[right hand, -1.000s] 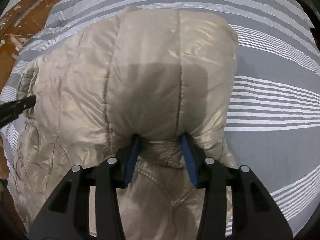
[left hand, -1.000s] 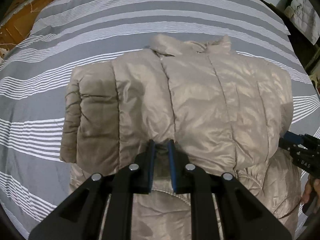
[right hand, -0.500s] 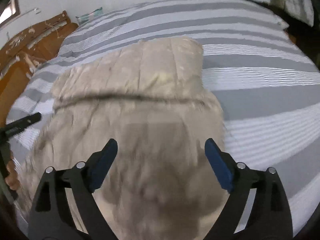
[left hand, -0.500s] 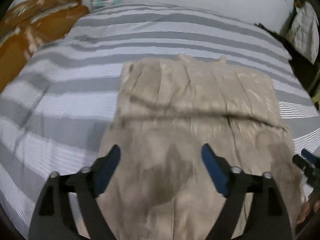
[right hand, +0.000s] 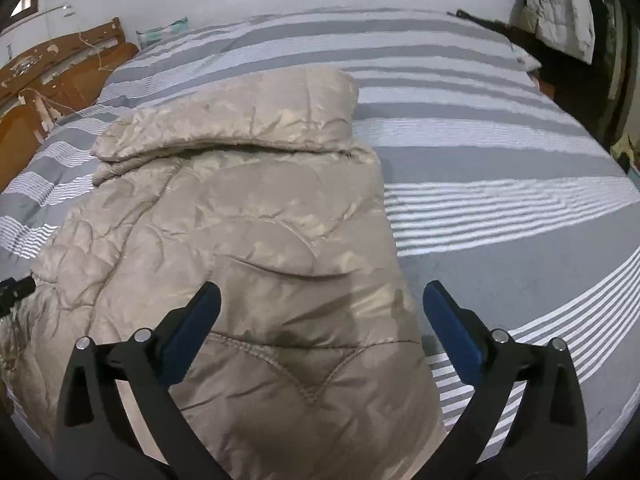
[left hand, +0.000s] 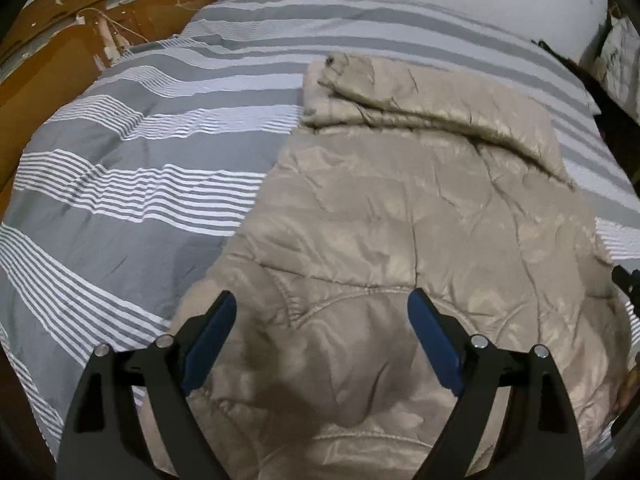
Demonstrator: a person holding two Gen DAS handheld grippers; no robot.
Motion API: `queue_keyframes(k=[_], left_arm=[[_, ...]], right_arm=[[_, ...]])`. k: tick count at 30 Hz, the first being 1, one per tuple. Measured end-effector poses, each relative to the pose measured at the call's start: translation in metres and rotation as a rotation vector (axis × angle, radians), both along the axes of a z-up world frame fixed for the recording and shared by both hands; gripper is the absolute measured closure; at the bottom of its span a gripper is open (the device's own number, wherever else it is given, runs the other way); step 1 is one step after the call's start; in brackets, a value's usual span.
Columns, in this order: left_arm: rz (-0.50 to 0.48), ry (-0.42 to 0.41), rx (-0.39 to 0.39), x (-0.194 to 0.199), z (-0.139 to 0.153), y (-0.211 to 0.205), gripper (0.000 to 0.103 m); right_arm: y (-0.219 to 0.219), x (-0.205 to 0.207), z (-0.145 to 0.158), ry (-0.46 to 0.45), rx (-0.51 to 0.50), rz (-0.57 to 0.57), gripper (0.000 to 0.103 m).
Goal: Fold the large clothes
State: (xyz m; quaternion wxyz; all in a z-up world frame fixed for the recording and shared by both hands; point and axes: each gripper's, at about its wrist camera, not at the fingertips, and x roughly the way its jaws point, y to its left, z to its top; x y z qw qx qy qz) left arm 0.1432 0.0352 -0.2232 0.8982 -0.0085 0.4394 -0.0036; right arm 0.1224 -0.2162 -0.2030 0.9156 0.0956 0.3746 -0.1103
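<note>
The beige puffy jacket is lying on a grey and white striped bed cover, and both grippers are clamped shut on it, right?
Not quite. The jacket does lie on the striped bed cover, but both wrist views show the left gripper and right gripper open, gripping nothing.

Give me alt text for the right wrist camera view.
A beige quilted jacket lies on a grey-and-white striped bed, its far end folded over. The right gripper hovers over the near end, jaws opening with nothing pinched.
</note>
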Motion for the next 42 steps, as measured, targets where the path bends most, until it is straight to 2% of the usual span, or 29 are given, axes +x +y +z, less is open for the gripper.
queue_keyframes(k=[3,6,12,17,20,24,27,31,37,42], left_arm=[[0.019,-0.015,0.005,-0.008,0.006,0.006,0.014],[0.038,-0.017,0.025,-0.015,0.003,0.011,0.013],[0.063,-0.013,-0.005,-0.045,0.002,0.019,0.013],[0.037,-0.001,-0.010,-0.068,-0.011,0.024,0.013],[0.007,-0.030,-0.007,-0.080,-0.011,0.028,0.013],[-0.020,-0.056,-0.020,-0.081,-0.010,0.034,0.013],[-0.033,-0.057,-0.026,-0.077,-0.009,0.038,0.013],[-0.029,-0.104,-0.052,-0.076,0.003,0.051,0.013],[0.005,-0.053,-0.072,-0.061,0.000,0.078,0.013],[-0.005,-0.024,-0.052,-0.058,-0.003,0.087,0.013]], right_arm=[[0.009,-0.007,0.004,0.016,-0.035,0.016,0.003],[0.014,-0.010,0.008,0.072,-0.070,-0.019,0.003],[0.021,-0.025,0.004,0.087,-0.089,-0.037,0.003],[0.026,-0.049,0.005,0.022,-0.077,-0.068,0.003],[0.030,-0.068,0.001,0.002,-0.082,-0.080,0.003],[0.043,-0.096,-0.004,-0.054,-0.116,-0.061,0.003],[0.046,-0.106,-0.012,-0.044,-0.115,-0.060,0.003],[0.043,-0.123,-0.021,-0.048,-0.092,-0.087,0.003],[0.037,-0.135,-0.031,-0.007,-0.081,-0.108,0.003],[0.031,-0.146,-0.035,-0.003,-0.010,-0.135,0.003]])
